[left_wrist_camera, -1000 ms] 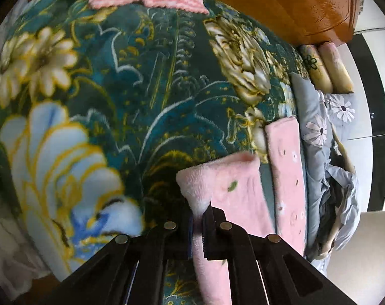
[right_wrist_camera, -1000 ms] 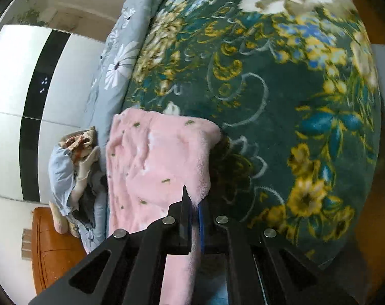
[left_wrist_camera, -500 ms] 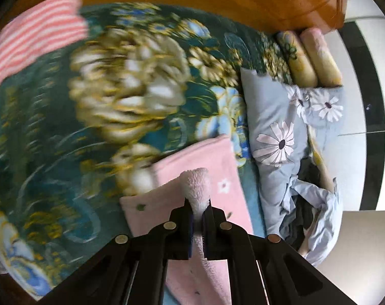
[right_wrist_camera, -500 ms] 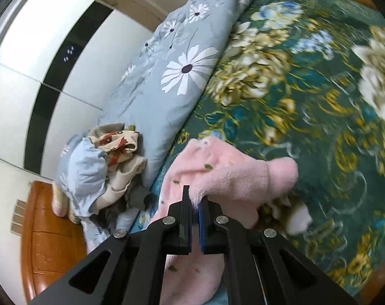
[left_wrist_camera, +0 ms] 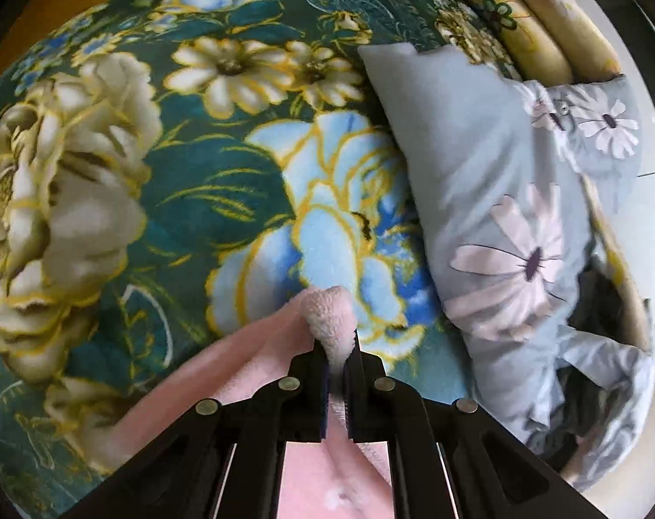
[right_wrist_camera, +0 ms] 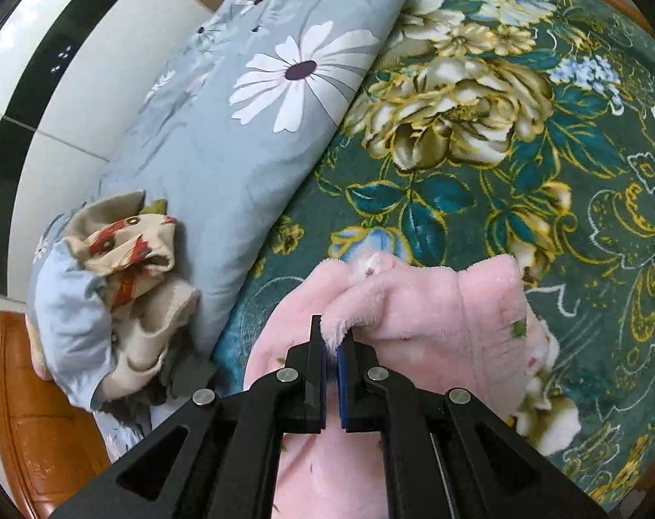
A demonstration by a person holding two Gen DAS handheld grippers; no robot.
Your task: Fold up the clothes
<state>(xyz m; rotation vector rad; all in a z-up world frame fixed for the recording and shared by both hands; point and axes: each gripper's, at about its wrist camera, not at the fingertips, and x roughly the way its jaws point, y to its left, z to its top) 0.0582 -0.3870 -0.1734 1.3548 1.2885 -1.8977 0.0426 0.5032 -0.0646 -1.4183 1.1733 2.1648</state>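
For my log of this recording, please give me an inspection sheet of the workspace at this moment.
Surface: bed under a dark green floral blanket.
Job's things: pink fleece garment, lifted and bunched, pinched at two places.
Clutter: heap of unfolded clothes beside a grey daisy-print duvet; two rolled pillows at the far end.
Grippers: left gripper and right gripper are both shut on the pink fleece.
Cables: nothing seen.
Surroundings: white wardrobe with a black stripe, orange wooden furniture.
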